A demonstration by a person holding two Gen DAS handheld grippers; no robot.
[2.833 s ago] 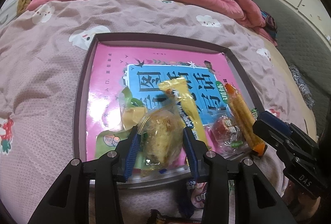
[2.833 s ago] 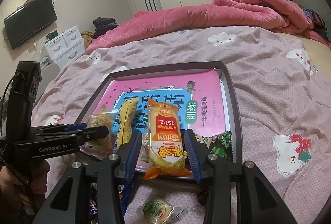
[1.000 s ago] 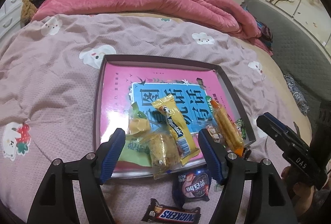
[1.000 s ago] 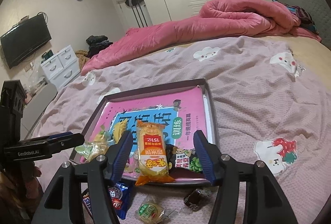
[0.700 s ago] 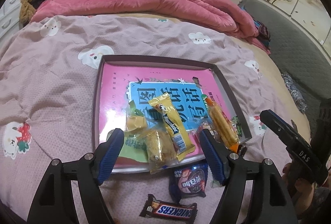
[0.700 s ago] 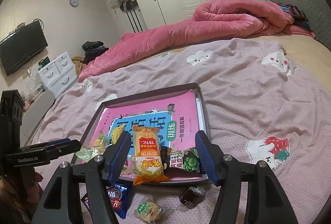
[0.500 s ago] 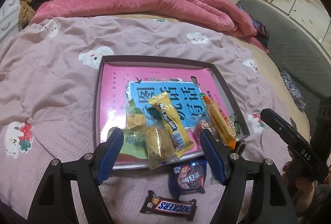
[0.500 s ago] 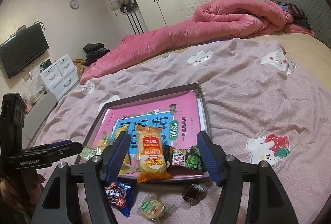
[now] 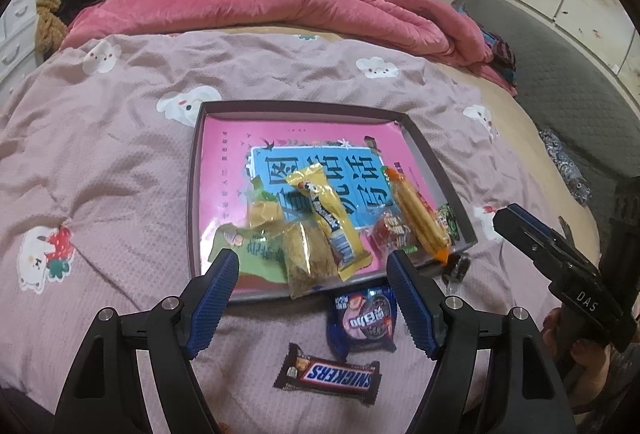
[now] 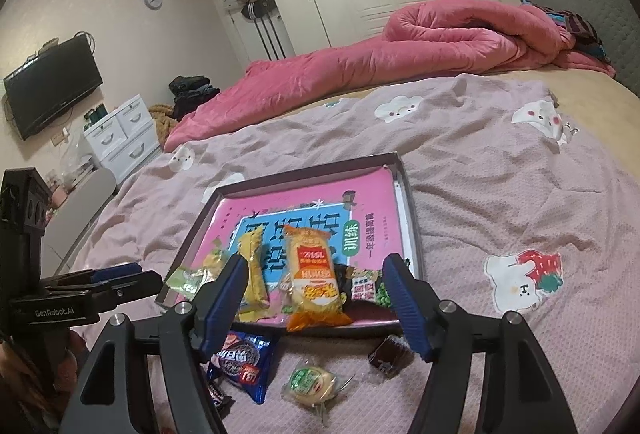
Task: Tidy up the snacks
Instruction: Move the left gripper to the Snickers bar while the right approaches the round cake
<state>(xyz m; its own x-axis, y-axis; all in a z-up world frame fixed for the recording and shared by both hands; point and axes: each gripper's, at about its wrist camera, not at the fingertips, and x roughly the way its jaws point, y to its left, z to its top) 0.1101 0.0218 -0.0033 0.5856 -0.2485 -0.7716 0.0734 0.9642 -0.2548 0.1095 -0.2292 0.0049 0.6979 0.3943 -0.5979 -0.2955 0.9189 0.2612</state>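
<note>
A dark tray [image 9: 194,193] lined with a pink book lies on the bedspread and holds several snack packs along its near edge. My left gripper [image 9: 311,258] hovers open just short of that edge, over a clear bag of crumbly cake [image 9: 310,266] beside a yellow bar [image 9: 332,218]. In the right wrist view my right gripper [image 10: 317,262] is open too, pulled back from an orange-yellow pack [image 10: 316,274] lying in the tray [image 10: 408,201]. Neither holds anything. Outside the tray lie a blue cookie pack [image 9: 366,318], a Snickers bar [image 9: 332,374], a round green-labelled pastry [image 10: 310,384] and a dark candy [image 10: 390,354].
A rolled pink quilt [image 9: 280,5] lies across the far side of the bed. White drawers [image 10: 120,137] and a wall television [image 10: 52,85] stand to the left. Pink bedspread [image 10: 500,185] stretches to the right of the tray.
Both grippers let go of their packs, the cake bag and the orange-yellow pack, which now lie in the tray. Both then widened and drew back, bringing the loose snacks on the bedspread into view.
</note>
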